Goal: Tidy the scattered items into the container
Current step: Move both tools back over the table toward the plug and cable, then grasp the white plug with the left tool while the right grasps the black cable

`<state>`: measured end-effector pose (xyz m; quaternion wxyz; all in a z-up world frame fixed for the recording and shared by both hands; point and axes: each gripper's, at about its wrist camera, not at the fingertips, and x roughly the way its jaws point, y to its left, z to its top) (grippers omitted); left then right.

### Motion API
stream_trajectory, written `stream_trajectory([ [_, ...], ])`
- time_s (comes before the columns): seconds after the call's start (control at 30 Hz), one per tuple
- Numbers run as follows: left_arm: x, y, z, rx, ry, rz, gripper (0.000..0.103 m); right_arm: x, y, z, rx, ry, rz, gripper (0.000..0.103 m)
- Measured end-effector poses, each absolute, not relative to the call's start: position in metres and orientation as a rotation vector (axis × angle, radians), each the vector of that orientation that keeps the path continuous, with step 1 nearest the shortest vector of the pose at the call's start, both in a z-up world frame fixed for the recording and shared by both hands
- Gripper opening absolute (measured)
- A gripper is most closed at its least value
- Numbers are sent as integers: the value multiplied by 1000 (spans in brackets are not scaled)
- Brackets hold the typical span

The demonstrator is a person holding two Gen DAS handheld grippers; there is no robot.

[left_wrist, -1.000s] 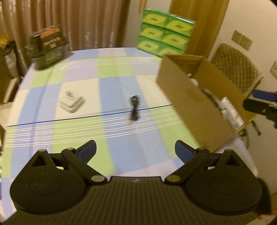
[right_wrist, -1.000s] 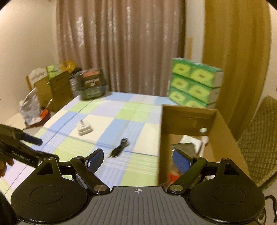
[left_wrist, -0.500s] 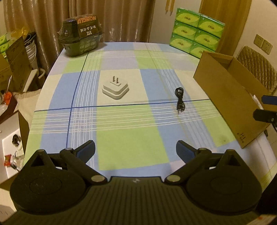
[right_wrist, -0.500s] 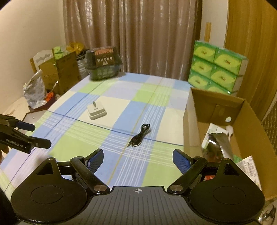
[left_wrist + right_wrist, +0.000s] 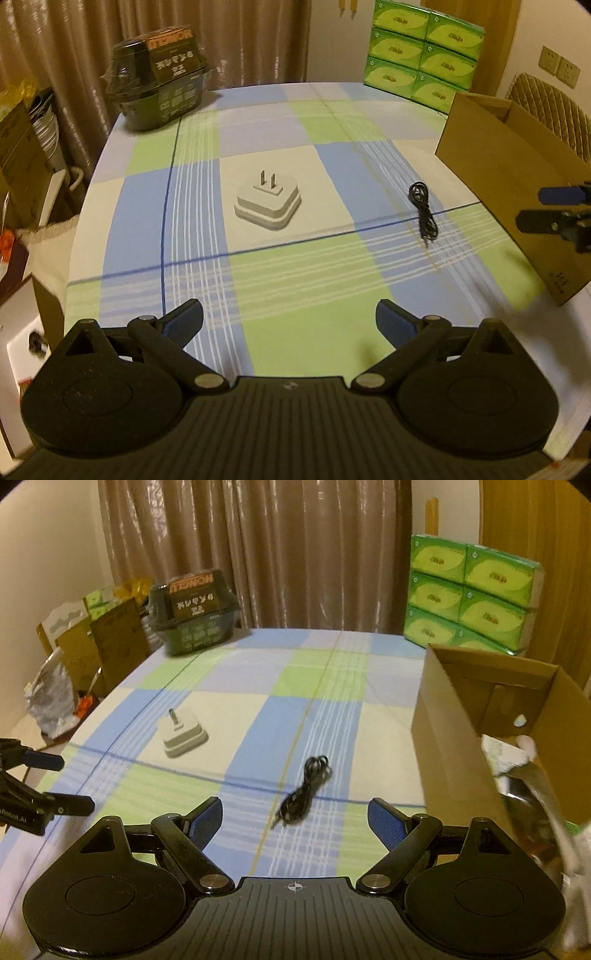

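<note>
A white plug adapter (image 5: 267, 204) (image 5: 183, 733) lies prongs-up on the checked tablecloth, straight ahead of my left gripper (image 5: 290, 325), which is open and empty. A coiled black cable (image 5: 423, 210) (image 5: 302, 792) lies to its right, just beyond my right gripper (image 5: 295, 818), also open and empty. The open cardboard box (image 5: 509, 192) (image 5: 476, 716) stands on the table's right side with several items inside. Each gripper shows at the edge of the other's view: the right gripper (image 5: 554, 214) and the left gripper (image 5: 44, 797).
A dark wrapped container (image 5: 160, 94) (image 5: 194, 614) sits at the table's far left corner. Stacked green tissue packs (image 5: 421, 55) (image 5: 469, 598) stand at the far right. Cardboard boxes and bags (image 5: 92, 653) crowd the floor to the left. A chair (image 5: 550, 110) stands behind the box.
Both grippers have come down and forward toward the table; the adapter and cable now look larger and nearer. Both stay open. Nothing on the table has moved.
</note>
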<state>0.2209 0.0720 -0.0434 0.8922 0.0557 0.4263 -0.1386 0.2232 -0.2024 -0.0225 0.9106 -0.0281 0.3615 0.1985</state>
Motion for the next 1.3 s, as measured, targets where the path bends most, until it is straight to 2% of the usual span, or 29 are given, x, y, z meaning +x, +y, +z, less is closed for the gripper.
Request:
stream_trajectory([
  [0.03,226,72,-46,121,877,-295,98,228,-201,-26,-57,744,407,81],
  [0.1,236,73,-52,130,861,-309,98,240,-196,-36,-56,746,409,69],
  [0.33,273,74,-77,195,854,-346,98,277,-186,-67,-60,777,389,60],
  [0.47,289,75,-87,206,846,-363,98,294,-178,-88,-74,815,380,47],
  [0.7,315,69,-100,217,825,-396,98,305,-173,-111,-92,811,348,35],
  [0.73,318,68,-101,216,824,-401,98,304,-171,-111,-106,804,346,32],
  [0.77,321,67,-103,215,826,-405,98,302,-169,-111,-121,796,357,19],
  [1.13,351,58,-115,260,802,-429,96,300,-158,-103,-118,772,417,14],
  [1.23,361,60,-116,232,803,-431,90,301,-153,-103,-113,775,425,9],
  [1.3,370,62,-117,201,824,-437,75,300,-152,-105,-118,783,431,8],
])
